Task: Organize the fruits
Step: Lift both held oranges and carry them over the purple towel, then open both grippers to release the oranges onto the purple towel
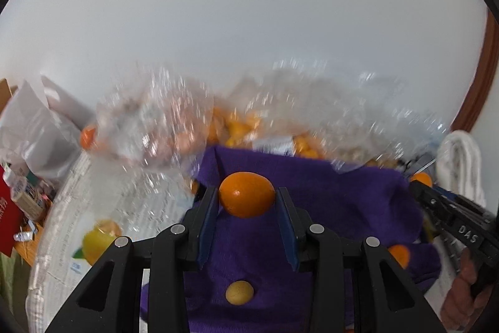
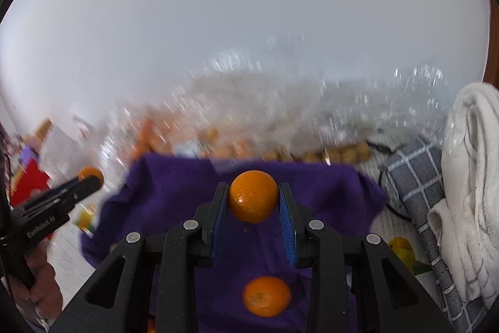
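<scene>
Holding an oval kumquat [image 1: 247, 195] clamped in the left tool [image 1: 248, 202] and a round mandarin [image 2: 253, 196] in the right tool [image 2: 253, 202] above the purple cloth [image 2: 174, 208], sorting barely begun: two fruits laid, clear bags [image 1: 149, 127] remaining full.

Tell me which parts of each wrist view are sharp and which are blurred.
Left wrist view: the left tongs and the oval orange fruit they grip are sharp; the clear plastic bags behind smear into streaks. Right wrist view: right tongs and round orange crisp, bagged fruit blurred.
</scene>
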